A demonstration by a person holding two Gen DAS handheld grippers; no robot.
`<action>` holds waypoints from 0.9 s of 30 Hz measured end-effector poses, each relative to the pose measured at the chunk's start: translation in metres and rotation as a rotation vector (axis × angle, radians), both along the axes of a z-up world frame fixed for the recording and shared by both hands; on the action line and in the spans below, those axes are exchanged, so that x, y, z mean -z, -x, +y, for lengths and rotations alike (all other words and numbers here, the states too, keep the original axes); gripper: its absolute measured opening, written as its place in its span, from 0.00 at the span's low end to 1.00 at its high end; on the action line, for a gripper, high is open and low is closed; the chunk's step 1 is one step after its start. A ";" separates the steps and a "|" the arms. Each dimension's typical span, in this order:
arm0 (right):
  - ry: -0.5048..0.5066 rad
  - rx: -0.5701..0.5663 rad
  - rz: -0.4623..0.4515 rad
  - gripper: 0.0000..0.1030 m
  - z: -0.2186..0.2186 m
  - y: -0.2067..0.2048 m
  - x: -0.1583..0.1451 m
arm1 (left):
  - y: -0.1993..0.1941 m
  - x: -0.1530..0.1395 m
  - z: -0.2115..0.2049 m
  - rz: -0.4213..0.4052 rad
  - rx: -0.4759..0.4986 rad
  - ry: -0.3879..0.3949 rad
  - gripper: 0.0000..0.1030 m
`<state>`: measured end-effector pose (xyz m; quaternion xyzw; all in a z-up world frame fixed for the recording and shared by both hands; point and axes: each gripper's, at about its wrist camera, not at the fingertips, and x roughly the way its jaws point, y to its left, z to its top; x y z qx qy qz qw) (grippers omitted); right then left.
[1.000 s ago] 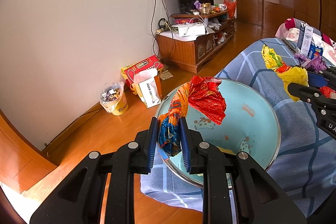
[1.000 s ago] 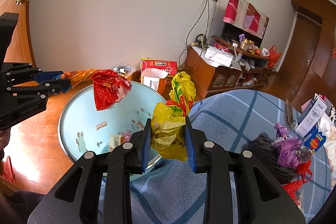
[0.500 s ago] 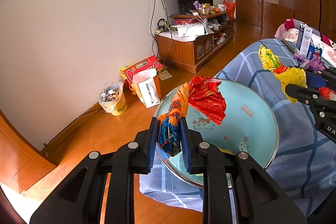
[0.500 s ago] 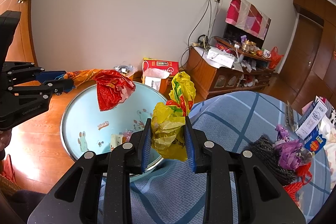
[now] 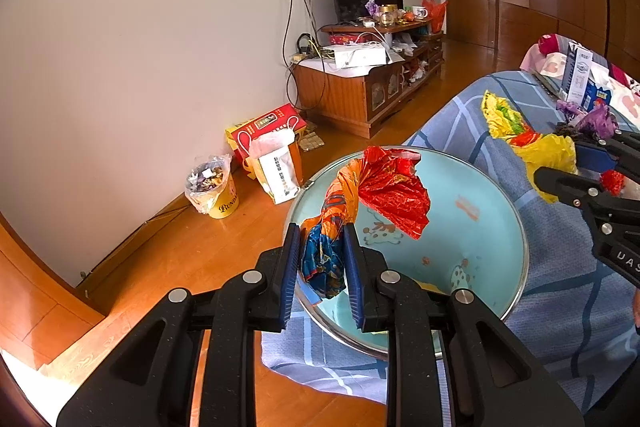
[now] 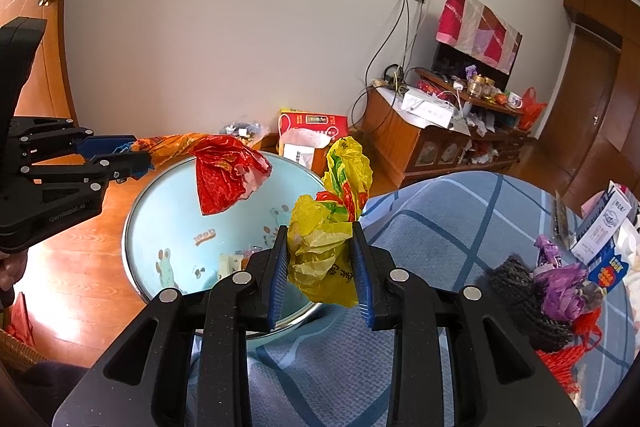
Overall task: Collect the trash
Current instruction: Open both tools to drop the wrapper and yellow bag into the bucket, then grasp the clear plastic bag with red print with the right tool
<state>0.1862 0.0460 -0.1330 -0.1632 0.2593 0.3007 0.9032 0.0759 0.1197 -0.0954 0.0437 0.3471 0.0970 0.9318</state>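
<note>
My left gripper (image 5: 321, 231) holds a crumpled red and orange plastic bag (image 5: 392, 191) over a light-blue enamel basin (image 5: 472, 235). Its jaws are opening slightly, but the pads still press on the bag's blue and orange tail. In the right wrist view the same left gripper (image 6: 136, 151) comes in from the left, and the red bag (image 6: 224, 175) hangs above the basin (image 6: 168, 227). My right gripper (image 6: 319, 231) is shut on a yellow plastic bag (image 6: 324, 251) at the basin's right rim. A few small scraps lie in the basin.
The basin rests on a blue checked bedcover (image 6: 440, 227). On the cover lie a purple bag (image 6: 564, 287), a dark knitted piece (image 6: 520, 291), red netting (image 6: 568, 355) and cartons (image 6: 608, 227). A full yellow bin (image 5: 212, 187), paper bags (image 5: 276, 159) and a wooden cabinet (image 5: 360, 87) stand by the wall.
</note>
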 end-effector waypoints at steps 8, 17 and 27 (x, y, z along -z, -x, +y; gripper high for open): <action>-0.011 -0.006 0.020 0.50 0.002 0.000 0.003 | 0.001 0.003 -0.008 -0.001 0.040 0.022 0.39; -0.021 0.049 0.029 0.57 -0.020 0.001 0.004 | -0.001 0.010 -0.010 0.010 0.029 0.027 0.60; -0.056 0.227 0.021 0.62 -0.113 0.017 -0.002 | -0.004 0.034 -0.043 0.071 0.100 0.002 0.67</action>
